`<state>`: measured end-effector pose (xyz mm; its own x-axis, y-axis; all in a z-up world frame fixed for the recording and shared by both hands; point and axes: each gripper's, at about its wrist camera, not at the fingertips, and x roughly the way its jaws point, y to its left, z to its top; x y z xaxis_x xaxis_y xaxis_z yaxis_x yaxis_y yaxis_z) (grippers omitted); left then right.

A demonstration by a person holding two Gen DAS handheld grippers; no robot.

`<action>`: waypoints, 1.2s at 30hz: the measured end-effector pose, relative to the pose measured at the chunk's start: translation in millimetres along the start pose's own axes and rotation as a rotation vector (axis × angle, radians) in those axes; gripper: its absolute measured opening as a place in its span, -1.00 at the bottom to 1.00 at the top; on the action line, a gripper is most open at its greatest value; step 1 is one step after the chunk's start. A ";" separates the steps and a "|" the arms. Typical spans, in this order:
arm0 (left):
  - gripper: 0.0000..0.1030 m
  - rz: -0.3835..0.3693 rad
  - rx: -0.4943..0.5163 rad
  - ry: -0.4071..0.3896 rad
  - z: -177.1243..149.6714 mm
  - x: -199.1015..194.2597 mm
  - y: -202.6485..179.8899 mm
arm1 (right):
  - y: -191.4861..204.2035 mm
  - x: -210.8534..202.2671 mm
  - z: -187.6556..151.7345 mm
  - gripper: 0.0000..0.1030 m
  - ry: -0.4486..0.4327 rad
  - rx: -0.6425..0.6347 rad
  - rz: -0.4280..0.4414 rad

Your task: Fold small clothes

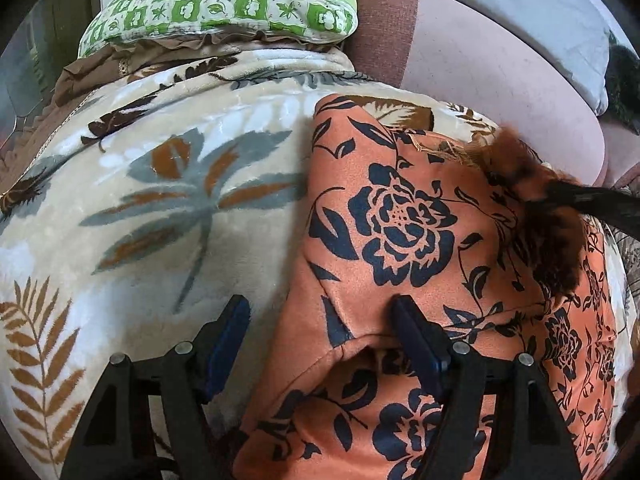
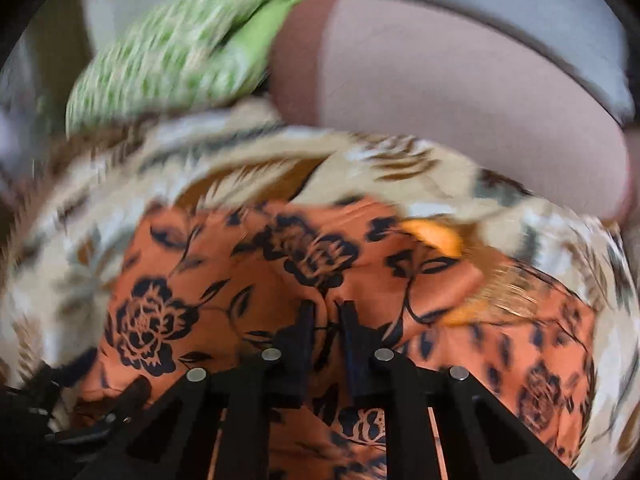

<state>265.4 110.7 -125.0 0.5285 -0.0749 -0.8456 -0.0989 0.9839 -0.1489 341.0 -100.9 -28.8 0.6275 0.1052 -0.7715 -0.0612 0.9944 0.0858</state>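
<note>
Spread wide over the near edge of the orange flowered garment, the left gripper grips nothing, while the right gripper has its 2 fingers pinched nearly together on a fold of that cloth, which lies on a leaf-patterned blanket.

One orange garment with dark blue roses lies on one leaf-print blanket. One green-and-white checked pillow and one pale grey pillow sit behind. Two tools: the left tool and the right tool.
</note>
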 end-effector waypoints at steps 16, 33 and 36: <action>0.48 0.056 -0.039 -0.075 7.5 -25.6 4.8 | -159.9 -72.1 -91.7 0.94 -0.183 0.453 0.038; 0.52 0.072 0.033 -0.020 0.2 -0.4 -4.3 | -148.4 -20.8 -68.7 -0.86 -0.087 0.382 0.048; 0.54 0.078 0.048 -0.015 -0.7 0.6 -6.1 | -199.4 -7.4 -119.5 -0.78 -0.054 0.642 0.099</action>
<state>265.8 104.5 -125.0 0.5336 0.0045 -0.8457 -0.0997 0.9933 -0.0577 255.8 -299.2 -115.6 0.6822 0.1787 -0.7090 0.3448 0.7765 0.5275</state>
